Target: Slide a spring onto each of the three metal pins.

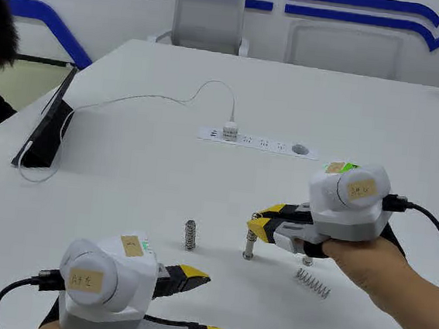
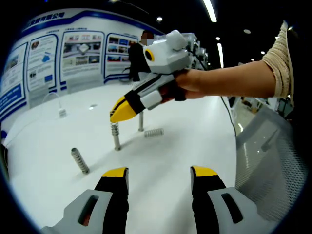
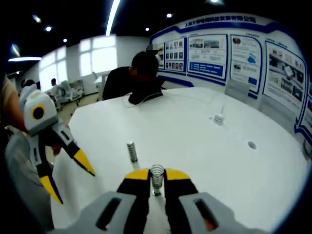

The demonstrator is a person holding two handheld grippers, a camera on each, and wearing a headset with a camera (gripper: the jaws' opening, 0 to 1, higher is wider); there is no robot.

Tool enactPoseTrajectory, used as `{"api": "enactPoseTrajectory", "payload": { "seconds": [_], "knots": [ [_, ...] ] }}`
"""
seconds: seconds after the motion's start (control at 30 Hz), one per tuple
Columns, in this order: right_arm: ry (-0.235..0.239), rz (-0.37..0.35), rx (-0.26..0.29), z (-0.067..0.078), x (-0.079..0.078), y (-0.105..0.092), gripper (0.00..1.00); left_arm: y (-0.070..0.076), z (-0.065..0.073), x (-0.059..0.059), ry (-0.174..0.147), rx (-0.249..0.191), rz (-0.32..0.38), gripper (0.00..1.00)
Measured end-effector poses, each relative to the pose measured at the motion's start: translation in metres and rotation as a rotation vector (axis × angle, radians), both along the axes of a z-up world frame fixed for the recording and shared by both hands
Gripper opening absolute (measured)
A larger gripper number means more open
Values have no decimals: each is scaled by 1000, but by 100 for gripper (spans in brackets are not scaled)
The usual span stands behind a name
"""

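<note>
The right gripper [image 3: 156, 170] has its fingers [image 3: 139, 176] drawn in on the middle spring [image 3: 156, 178], pinching its coils where it sits high on the middle pin [image 1: 249, 249]. In the left gripper view that spring bunches near the pin's top and the shank below looks bare, so I judge it only partly down. In the head view the left gripper [image 2: 160, 171] hangs at about seven o'clock from that pin, its fingers [image 2: 115, 173] spread wide and holding nothing.

Further out, at nine o'clock from the middle pin, the finished pin [image 1: 190, 234] stands upright on the white surface [image 1: 126, 163] with coils along its length. At four o'clock a loose spring [image 1: 311, 282] lies flat. At about eleven o'clock from that spring stands the bare pin [image 2: 141, 122], with no coils on it in the left gripper view. My reckoning is one pin done, one under way and one left.

In the head view the bare pin is mostly hidden behind the right gripper. Whether the finished pin's coils reach its base is too small to tell. In the right gripper view the fingers cover the middle pin's foot.
</note>
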State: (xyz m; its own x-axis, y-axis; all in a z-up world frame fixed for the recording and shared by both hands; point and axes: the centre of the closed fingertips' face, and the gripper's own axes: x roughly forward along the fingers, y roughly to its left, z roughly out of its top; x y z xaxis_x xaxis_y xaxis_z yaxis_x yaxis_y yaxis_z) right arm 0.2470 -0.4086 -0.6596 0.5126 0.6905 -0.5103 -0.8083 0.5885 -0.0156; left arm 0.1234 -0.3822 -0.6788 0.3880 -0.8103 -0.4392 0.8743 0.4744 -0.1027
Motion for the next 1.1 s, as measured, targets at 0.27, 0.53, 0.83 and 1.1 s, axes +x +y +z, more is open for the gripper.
{"api": "enactPoseTrajectory", "payload": {
  "seconds": [0.27,0.53,0.83,1.1],
  "knots": [
    [16,0,-11,-12,-1,2,12,0,-1,0,3,2,0,51],
    [36,-8,-26,-23,0,1,12,1,-1,0,4,4,4,51],
    [48,-13,-42,-32,0,1,12,1,-1,-1,8,6,5,51],
    [62,-22,-46,-37,0,1,12,2,-1,0,8,5,10,51]
  ]
}}
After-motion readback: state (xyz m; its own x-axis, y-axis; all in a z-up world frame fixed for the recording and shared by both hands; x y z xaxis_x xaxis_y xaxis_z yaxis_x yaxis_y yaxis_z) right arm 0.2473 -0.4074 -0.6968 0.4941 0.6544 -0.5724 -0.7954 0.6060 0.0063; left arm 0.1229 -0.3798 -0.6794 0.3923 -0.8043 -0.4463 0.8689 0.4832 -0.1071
